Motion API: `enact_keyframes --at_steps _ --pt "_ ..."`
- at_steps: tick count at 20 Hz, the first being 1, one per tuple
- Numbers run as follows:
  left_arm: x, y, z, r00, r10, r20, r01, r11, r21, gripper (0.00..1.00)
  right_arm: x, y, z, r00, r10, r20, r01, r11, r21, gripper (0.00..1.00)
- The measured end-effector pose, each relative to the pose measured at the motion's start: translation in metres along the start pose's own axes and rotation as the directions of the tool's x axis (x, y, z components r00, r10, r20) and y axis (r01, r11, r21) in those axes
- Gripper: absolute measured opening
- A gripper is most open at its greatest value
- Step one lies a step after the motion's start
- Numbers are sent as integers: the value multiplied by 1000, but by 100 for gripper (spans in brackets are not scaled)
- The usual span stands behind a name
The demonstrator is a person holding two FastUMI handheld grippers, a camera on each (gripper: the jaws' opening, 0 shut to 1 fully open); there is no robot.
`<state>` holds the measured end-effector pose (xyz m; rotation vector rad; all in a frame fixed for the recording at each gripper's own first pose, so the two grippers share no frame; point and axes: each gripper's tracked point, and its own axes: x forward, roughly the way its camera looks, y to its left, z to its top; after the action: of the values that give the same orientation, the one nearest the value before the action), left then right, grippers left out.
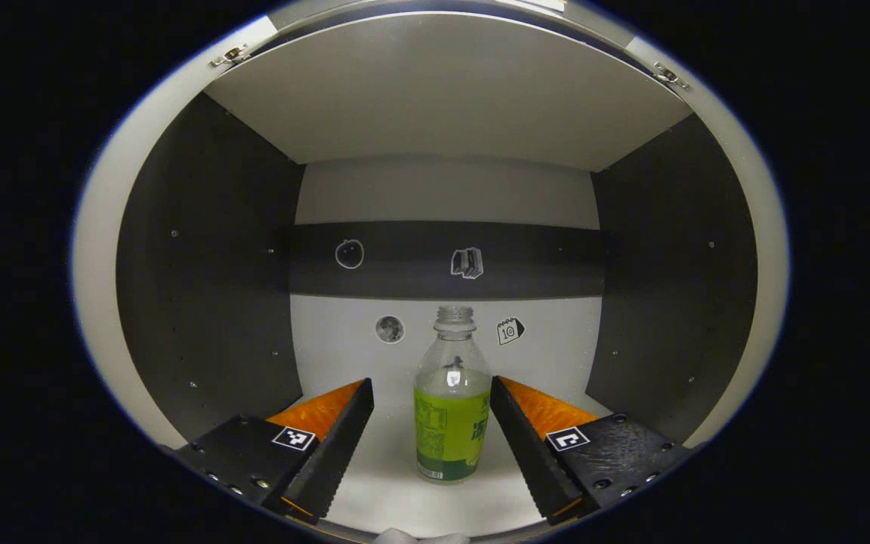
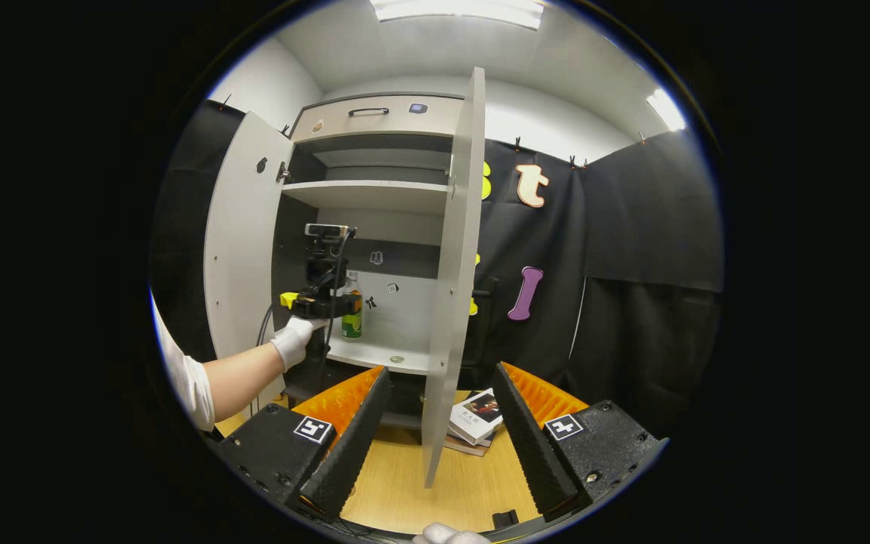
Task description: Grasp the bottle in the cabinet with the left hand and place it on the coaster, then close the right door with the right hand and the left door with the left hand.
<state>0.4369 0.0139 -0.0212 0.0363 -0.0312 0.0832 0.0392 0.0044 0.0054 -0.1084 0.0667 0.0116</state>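
Note:
A clear bottle (image 1: 451, 400) with a green label and no cap stands upright on the white cabinet shelf (image 1: 374, 491). My left gripper (image 1: 431, 384) is open around it, one finger on each side. The right finger is close to the label, and I cannot tell whether it touches. In the right gripper view, a gloved hand holds the left gripper (image 2: 319, 304) inside the cabinet, at the bottle (image 2: 353, 317). Both doors stand open: the left door (image 2: 242, 242) swung wide, the right door (image 2: 454, 264) edge-on. My right gripper (image 2: 441, 370) is open and holds nothing, low in front of the right door.
The cabinet has dark side walls (image 1: 208, 287), a shelf above (image 1: 442, 98) and small stickers on its back wall. It stands on a wooden table (image 2: 442, 483). A stack of books (image 2: 476, 415) lies on the table just right of the right door. A drawer (image 2: 374, 115) tops the cabinet.

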Motion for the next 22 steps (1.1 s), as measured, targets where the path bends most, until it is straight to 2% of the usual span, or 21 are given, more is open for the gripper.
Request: enact_keyframes --at_steps 4,9,11,17,22 --pt "23 -3 -26 998 -7 -67 5 1000 -29 95 -1 9 1 1000 6 2 -7 1000 7 84" --pt "39 -5 -37 996 -9 -84 9 1000 0 96 1 19 -2 1000 20 -3 -20 1000 1 84" --pt "46 -4 -40 995 -3 -99 3 1000 -3 80 -1 20 -5 1000 21 -9 -21 1000 1 84" --pt "15 7 -16 998 -1 -60 2 1000 22 73 -6 18 -1 1000 16 2 -16 1000 5 84" --pt "-55 7 4 999 -48 0 48 999 22 69 -7 22 -4 1000 30 8 -30 999 29 84"
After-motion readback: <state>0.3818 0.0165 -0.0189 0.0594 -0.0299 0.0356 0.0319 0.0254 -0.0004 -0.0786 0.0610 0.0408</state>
